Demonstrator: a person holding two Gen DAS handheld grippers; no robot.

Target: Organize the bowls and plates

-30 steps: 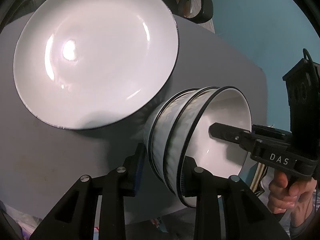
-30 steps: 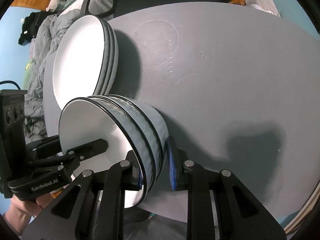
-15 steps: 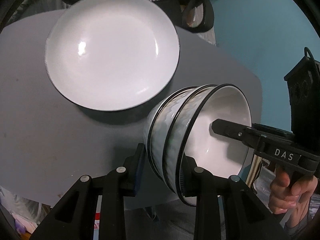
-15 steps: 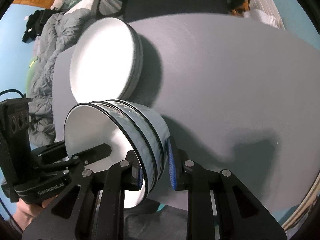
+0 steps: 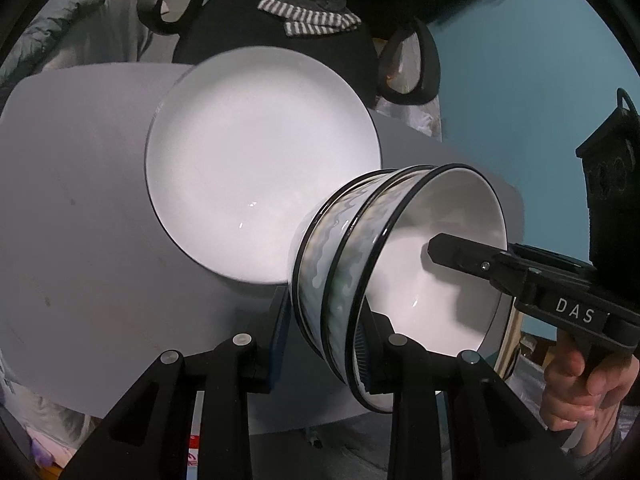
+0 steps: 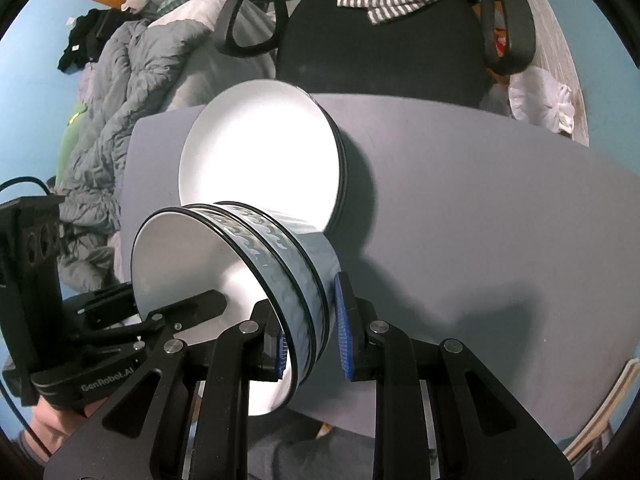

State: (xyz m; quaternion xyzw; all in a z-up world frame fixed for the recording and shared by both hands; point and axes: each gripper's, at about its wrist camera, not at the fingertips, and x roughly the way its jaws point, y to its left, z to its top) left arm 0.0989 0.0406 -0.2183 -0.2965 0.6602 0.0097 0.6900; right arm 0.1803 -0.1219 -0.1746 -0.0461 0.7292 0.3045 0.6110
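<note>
A stack of three nested bowls (image 5: 352, 264), white inside with a blue wave pattern outside and black rims, is held up off the grey table (image 5: 80, 260). My left gripper (image 5: 320, 332) is shut on its rim from one side. My right gripper (image 6: 310, 340) is shut on the rim from the opposite side; the bowls also show in the right wrist view (image 6: 280, 264). A stack of white plates (image 5: 256, 168) with black rims sits on the table just beyond the bowls, also seen in the right wrist view (image 6: 260, 152).
A black office chair (image 6: 380, 48) with a striped cloth stands behind the table's far edge. Grey bedding (image 6: 132, 100) lies to the left. The table's right half (image 6: 500, 220) is bare grey surface. A teal wall (image 5: 520, 80) is at the right.
Both grippers have lifted the bowl stack higher and moved it toward the plates. The plates now look smaller and farther, and the bowls overlap their near edge.
</note>
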